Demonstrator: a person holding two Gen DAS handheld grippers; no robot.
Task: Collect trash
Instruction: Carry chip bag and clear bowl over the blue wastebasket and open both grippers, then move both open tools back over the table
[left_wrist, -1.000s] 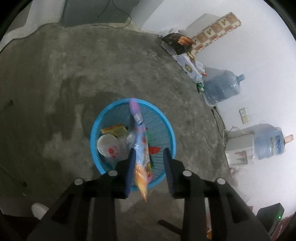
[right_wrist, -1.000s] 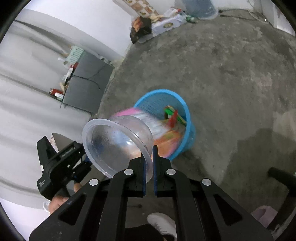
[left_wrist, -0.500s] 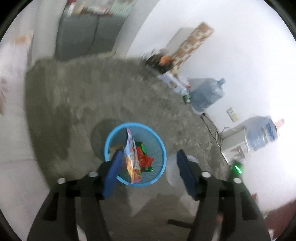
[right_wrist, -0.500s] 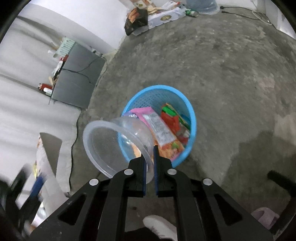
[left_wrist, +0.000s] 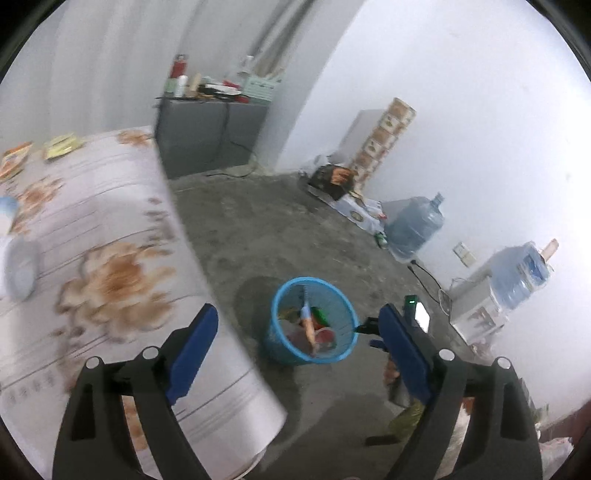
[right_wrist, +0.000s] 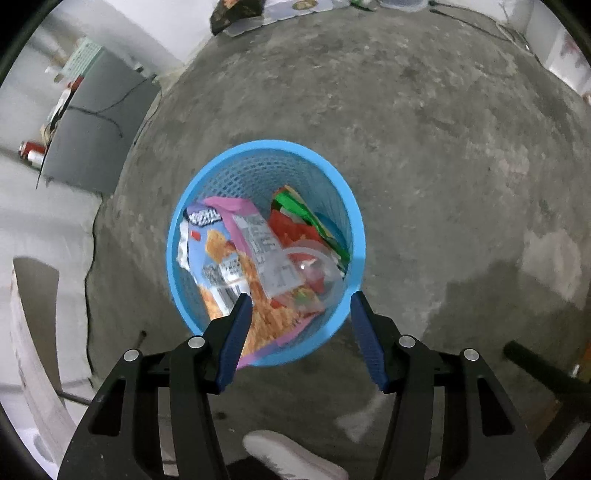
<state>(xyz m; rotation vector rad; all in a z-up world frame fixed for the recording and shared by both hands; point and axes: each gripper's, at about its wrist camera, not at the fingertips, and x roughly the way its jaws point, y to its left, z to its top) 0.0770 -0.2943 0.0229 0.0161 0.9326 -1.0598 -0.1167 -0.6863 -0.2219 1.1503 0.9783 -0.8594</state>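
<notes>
The clear plastic cup (right_wrist: 314, 269) lies in the blue basket (right_wrist: 195, 199) at its 5 o'clock side, light, thin, crushable; best pinched at the rim. Right tool (right_wrist: 301, 332) and left tool (left_wrist: 295, 350) are opening, both empty.

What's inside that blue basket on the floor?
The blue basket holds a pink and orange snack bag, a clear plastic cup and red and green wrappers. Anything beneath them, and the basket's bottom, is covered.

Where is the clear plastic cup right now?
In the right wrist view, the clear plastic cup lies inside the blue basket, on the snack wrappers, toward its right wall.
</notes>
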